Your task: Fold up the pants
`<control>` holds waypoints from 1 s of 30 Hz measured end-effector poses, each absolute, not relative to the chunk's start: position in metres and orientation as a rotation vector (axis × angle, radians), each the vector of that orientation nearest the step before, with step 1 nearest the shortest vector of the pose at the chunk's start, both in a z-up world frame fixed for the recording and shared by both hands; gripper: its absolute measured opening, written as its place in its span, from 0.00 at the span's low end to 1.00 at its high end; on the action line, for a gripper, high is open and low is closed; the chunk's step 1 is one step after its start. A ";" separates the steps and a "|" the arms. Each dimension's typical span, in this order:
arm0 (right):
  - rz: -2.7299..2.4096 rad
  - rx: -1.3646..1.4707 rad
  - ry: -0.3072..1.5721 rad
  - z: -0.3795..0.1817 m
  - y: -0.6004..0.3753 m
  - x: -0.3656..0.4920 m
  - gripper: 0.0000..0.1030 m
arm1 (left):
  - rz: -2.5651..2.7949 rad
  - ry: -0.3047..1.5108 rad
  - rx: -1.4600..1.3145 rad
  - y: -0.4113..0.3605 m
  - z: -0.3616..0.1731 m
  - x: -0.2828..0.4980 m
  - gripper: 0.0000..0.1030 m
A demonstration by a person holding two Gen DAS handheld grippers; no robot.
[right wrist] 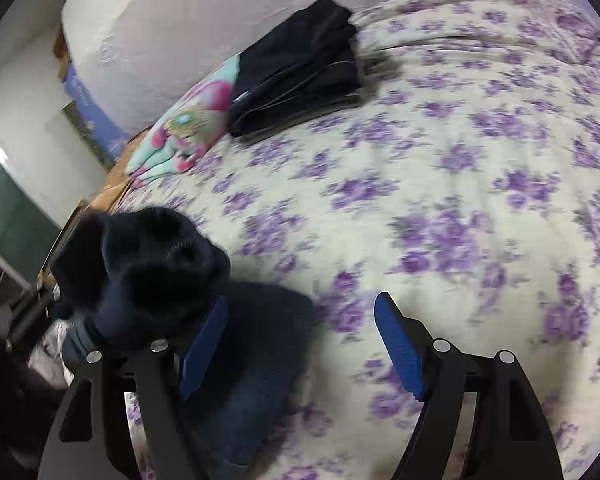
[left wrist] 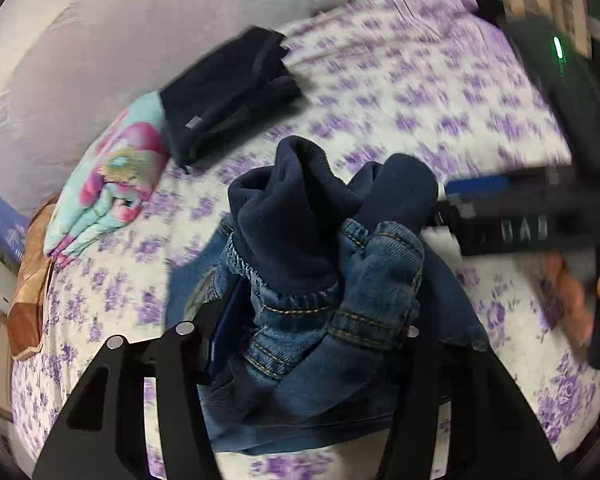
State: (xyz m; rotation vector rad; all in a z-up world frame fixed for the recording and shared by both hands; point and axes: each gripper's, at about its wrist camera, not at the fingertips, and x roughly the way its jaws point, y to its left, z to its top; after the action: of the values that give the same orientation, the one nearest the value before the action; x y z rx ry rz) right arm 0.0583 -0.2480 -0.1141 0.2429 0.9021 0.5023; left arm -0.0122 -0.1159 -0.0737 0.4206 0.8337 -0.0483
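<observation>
The left claw (left wrist: 300,344) is clamping down on a bunched-up wad of the pants (left wrist: 320,280) — blue denim with an elastic waist and a dark navy fleece lining that's poking up above the fingers. The rest of the denim is draping down past the claw onto the bed (left wrist: 400,100), which is wearing a white sheet with purple flowers. In the left wrist view the right claw (left wrist: 460,184) is showing at the right edge, blurry, sitting just beside the fleece bundle, with the person's hand (left wrist: 572,296) wrapping around its handle.

From the right wrist camera, the right claw (right wrist: 300,344) is sitting released, blue pads (right wrist: 400,348) spread wide with only bedsheet between them. The navy lining of the pants (right wrist: 148,268) is bulging just off to the left of its left finger — looks like it's brushing the outside of that finger, though the blur makes it hard to be sure.

Farther back on the bed, a folded dark garment (right wrist: 300,68) is lying well apart from the pants, partly overlapping a folded turquoise-and-pink floral cloth (right wrist: 188,128) by the bed's edge. A pale wall (right wrist: 220,12) is running behind all of it.
</observation>
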 end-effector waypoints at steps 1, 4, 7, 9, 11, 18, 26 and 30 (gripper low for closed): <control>0.490 0.255 0.905 -0.115 -0.252 0.060 0.75 | -0.029 0.814 0.451 -0.120 -0.074 -0.015 0.51; 0.469 0.295 0.905 -0.116 -0.260 0.063 0.75 | -0.023 0.803 0.443 -0.113 -0.068 -0.021 0.51; 0.491 0.320 0.887 -0.114 -0.260 0.062 0.75 | -0.012 0.798 0.418 -0.109 -0.064 -0.023 0.53; 0.542 0.358 0.840 -0.106 -0.260 0.057 0.76 | -0.003 0.807 0.389 -0.108 -0.062 -0.022 0.52; 0.594 0.384 0.793 -0.099 -0.259 0.052 0.81 | 0.016 0.809 0.374 -0.111 -0.060 -0.022 0.52; 0.618 0.467 0.805 -0.099 -0.264 0.056 0.83 | 0.040 0.804 0.403 -0.125 -0.059 -0.030 0.77; 0.555 0.392 0.866 -0.104 -0.262 0.058 0.85 | -0.150 0.722 0.271 -0.127 -0.020 -0.052 0.96; 0.561 0.442 0.831 -0.101 -0.269 0.057 0.85 | -0.042 0.710 0.094 -0.064 -0.014 -0.050 0.96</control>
State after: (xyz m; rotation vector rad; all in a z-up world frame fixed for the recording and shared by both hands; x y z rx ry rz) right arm 0.0567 -0.2695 -0.1013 0.4417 0.8310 0.5605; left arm -0.0505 -0.0636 -0.0144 0.0936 0.7098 -0.0420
